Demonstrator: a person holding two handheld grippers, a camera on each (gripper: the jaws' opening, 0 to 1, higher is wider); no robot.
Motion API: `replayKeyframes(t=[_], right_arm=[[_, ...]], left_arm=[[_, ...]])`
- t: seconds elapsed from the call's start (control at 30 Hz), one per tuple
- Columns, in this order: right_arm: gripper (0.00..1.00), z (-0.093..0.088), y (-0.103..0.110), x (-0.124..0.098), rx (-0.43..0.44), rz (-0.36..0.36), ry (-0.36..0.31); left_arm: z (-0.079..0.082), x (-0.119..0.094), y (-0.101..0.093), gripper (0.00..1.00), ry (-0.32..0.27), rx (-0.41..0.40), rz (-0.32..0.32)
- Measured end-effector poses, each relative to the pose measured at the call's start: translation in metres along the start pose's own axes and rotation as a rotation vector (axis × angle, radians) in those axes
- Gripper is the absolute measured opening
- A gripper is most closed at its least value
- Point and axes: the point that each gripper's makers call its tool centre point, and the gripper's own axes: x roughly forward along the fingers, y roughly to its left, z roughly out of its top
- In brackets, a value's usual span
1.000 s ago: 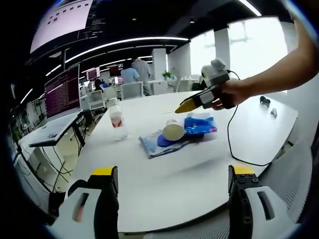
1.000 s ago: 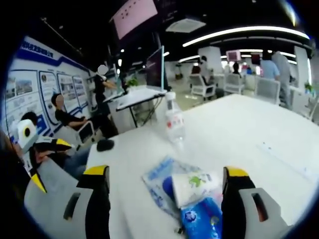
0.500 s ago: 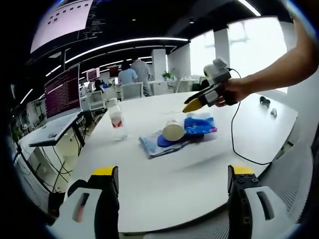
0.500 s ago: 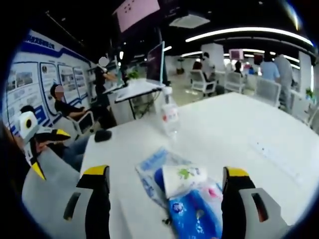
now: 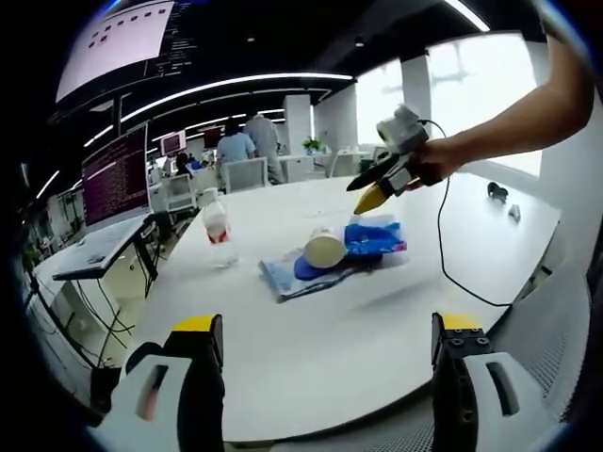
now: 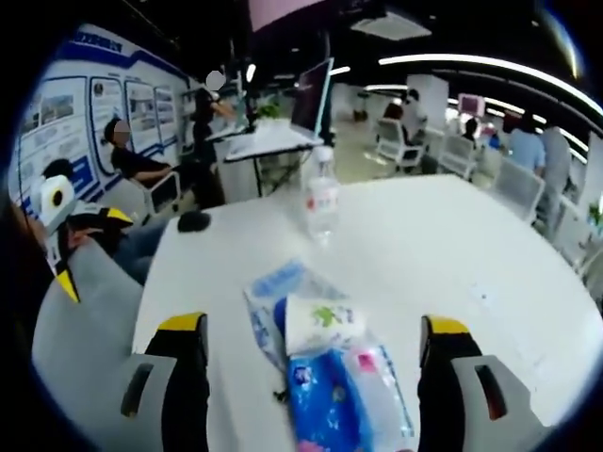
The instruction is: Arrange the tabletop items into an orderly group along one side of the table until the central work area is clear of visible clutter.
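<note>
On the white table (image 5: pixel 311 330) a paper cup (image 5: pixel 325 250) lies on its side, on a flat blue-and-white bag (image 5: pixel 285 275) and against a blue wipes packet (image 5: pixel 378 239). A clear water bottle (image 5: pixel 218 233) stands apart to their left. My left gripper (image 5: pixel 325 350) is open, well short of the group. A hand holds my right gripper (image 5: pixel 369 191) above the packet. From the right gripper (image 6: pixel 316 328), open with nothing held, the cup (image 6: pixel 323 323), packet (image 6: pixel 337 397), bag (image 6: pixel 268 287) and bottle (image 6: pixel 322 201) lie straight ahead. The left gripper (image 6: pixel 89 250) is off the table's far edge.
A black mouse (image 6: pixel 193 220) lies near the table's edge. A black cable (image 5: pixel 441 268) trails from the right gripper over the table. Two small dark items (image 5: pixel 499 191) rest at the far right corner. Desks with monitors (image 5: pixel 118 174), chairs and people surround the table.
The right gripper has lifted and tipped to look down more steeply on the cup and packet. The table items and the left gripper have stayed put.
</note>
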Motion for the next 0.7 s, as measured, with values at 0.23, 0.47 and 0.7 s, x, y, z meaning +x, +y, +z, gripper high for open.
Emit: replayKeyframes(t=[0.23,0.47,0.7], right_arm=[[0.88,-0.001,-0.016,0.003,-0.042,-0.024,0.056],[0.88,0.005,-0.018,0.009,-0.094,-0.006,0.090],[0.87,0.001,-0.028,0.015,-0.162,-0.019,0.169]], left_arm=[[0.000,0.000,0.000,0.91,-0.006,-0.002,-0.001],[0.001,-0.001,0.000,0.92,-0.010,-0.002,-0.003],[0.001,0.000,-0.001,0.92,-0.008,0.004,-0.006]])
